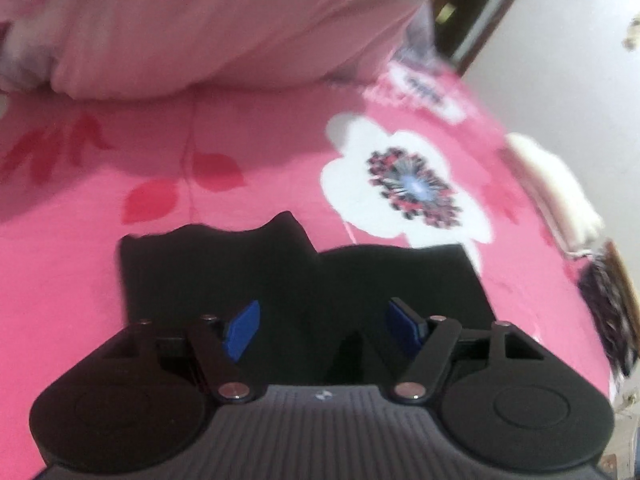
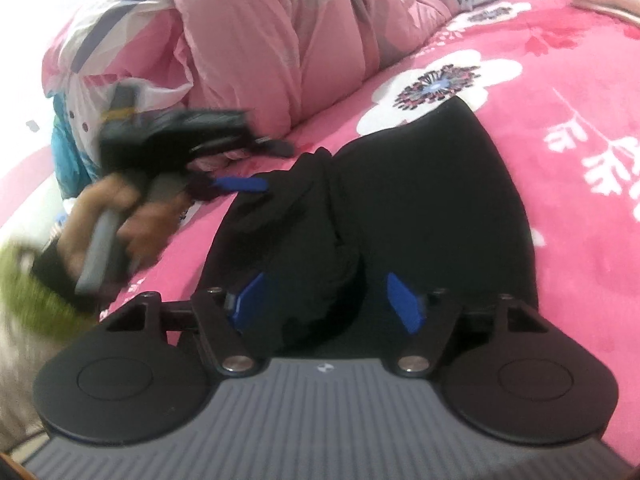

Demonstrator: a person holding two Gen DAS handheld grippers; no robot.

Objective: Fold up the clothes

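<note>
Black garment (image 2: 420,200), seemingly folded, on bedspread (image 2: 580,80).

- A pink bedsheet (image 1: 256,144) printed with red leaves covers the bed.
- A white flower print (image 1: 404,184) with a dark centre sits at about two o'clock.
- A pale pink duvet (image 1: 224,28) is heaped at twelve o'clock.
- A white door (image 1: 560,60) stands at two o'clock.

Black garment (image 2: 400,208), plain, no print, lying on a hot-pink bedsheet (image 1: 80,280) scattered with big white flowers and red leaves. At the sheet's far edge, a pale pink quilt (image 1: 220,28). Blue pads (image 1: 242,330) on both black grippers; a green sleeve (image 2: 28,292) at the near corner.
</note>
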